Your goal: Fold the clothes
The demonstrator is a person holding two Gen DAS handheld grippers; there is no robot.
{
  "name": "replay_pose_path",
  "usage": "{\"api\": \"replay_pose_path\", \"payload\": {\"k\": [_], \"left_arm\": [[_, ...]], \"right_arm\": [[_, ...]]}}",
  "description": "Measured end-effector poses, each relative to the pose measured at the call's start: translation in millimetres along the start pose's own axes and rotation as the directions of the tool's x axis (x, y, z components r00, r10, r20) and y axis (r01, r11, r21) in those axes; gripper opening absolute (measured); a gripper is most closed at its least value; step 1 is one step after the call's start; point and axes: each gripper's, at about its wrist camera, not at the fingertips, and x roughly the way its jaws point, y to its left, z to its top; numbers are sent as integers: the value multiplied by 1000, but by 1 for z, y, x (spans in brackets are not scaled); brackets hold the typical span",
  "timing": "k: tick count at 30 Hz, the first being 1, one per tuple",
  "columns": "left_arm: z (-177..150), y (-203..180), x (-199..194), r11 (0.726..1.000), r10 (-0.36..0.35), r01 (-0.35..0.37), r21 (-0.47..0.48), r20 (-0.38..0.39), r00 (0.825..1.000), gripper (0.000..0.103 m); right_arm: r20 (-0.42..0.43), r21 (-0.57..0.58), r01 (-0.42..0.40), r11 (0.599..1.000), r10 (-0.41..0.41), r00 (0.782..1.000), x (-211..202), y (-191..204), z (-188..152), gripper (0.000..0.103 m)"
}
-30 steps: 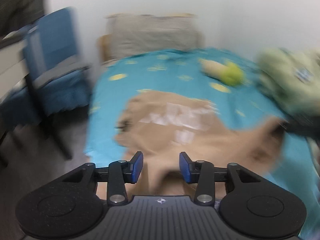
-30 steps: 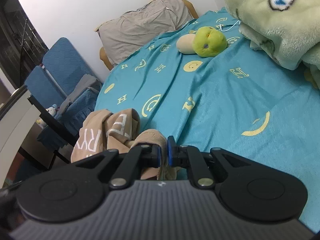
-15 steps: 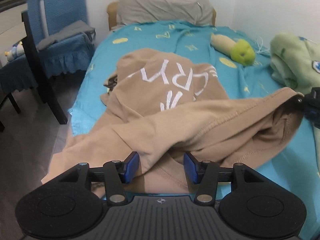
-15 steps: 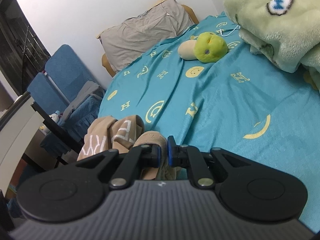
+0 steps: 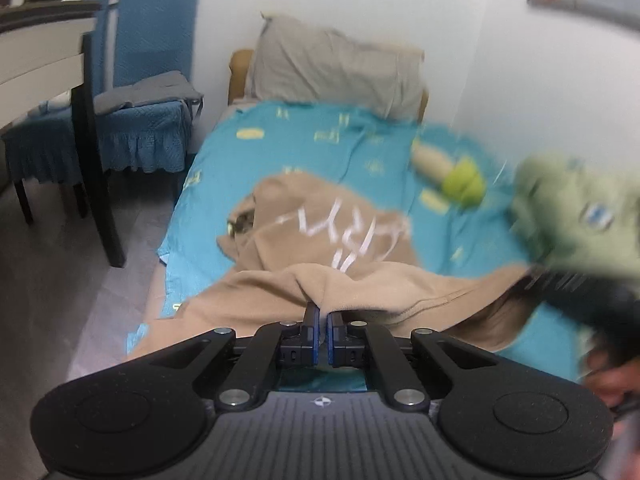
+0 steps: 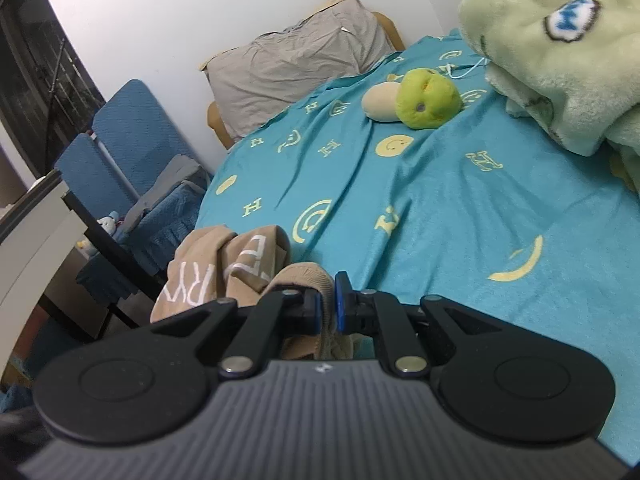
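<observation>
A tan sweatshirt (image 5: 340, 240) with white lettering lies rumpled on the teal bed sheet (image 5: 312, 148), its near edge stretched across the foot of the bed. My left gripper (image 5: 323, 312) is shut, pinching a fold of that near edge between its blue pads. In the right wrist view my right gripper (image 6: 329, 292) is shut on a ribbed end of the same sweatshirt (image 6: 224, 264), which bunches to its left over the sheet (image 6: 440, 200). In the left wrist view the right gripper shows as a dark blur at the far right, with a hand below it.
A grey pillow (image 5: 332, 64) lies at the head of the bed. A green and cream plush toy (image 6: 420, 100) and a pale green fleece blanket (image 6: 552, 52) sit on the right side. Blue-covered chairs (image 5: 144, 80) and a table edge (image 5: 40, 48) stand left of the bed on grey floor.
The left gripper's jaws have closed on the sweatshirt's near edge and risen with it, rolling a little. The right gripper keeps its grip in the same place.
</observation>
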Motion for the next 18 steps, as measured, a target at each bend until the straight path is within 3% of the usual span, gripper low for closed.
{"api": "replay_pose_path", "payload": {"k": [3, 5, 10, 14, 15, 17, 18], "left_arm": [[3, -7, -34, 996, -80, 80, 31, 13, 997, 4], [0, -15, -49, 985, -144, 146, 96, -23, 989, 4], [-2, -13, -23, 969, -164, 192, 156, -176, 971, 4], [2, 12, 20, 966, -204, 245, 81, -340, 918, 4], [3, 19, 30, 965, -216, 257, 61, -379, 900, 4], [11, 34, 44, 944, -293, 330, 7, -446, 846, 5], [15, 41, 49, 938, -311, 346, -9, -465, 829, 5]], "right_arm": [[-3, 6, -7, 1000, 7, 1000, -10, -2, -1, 10], [-3, 19, -30, 999, 30, 1000, -19, -3, 0, 10], [-11, -6, -25, 1000, 25, 1000, -18, -3, 3, 10], [-46, -14, -2, 1000, 1, 999, 0, -3, 2, 10], [-54, -23, 2, 1000, -3, 999, 4, -3, 2, 10], [-66, -41, 7, 999, -10, 998, 10, 0, 1, 10], [-69, -51, 9, 999, -12, 998, 13, 1, 0, 10]]}}
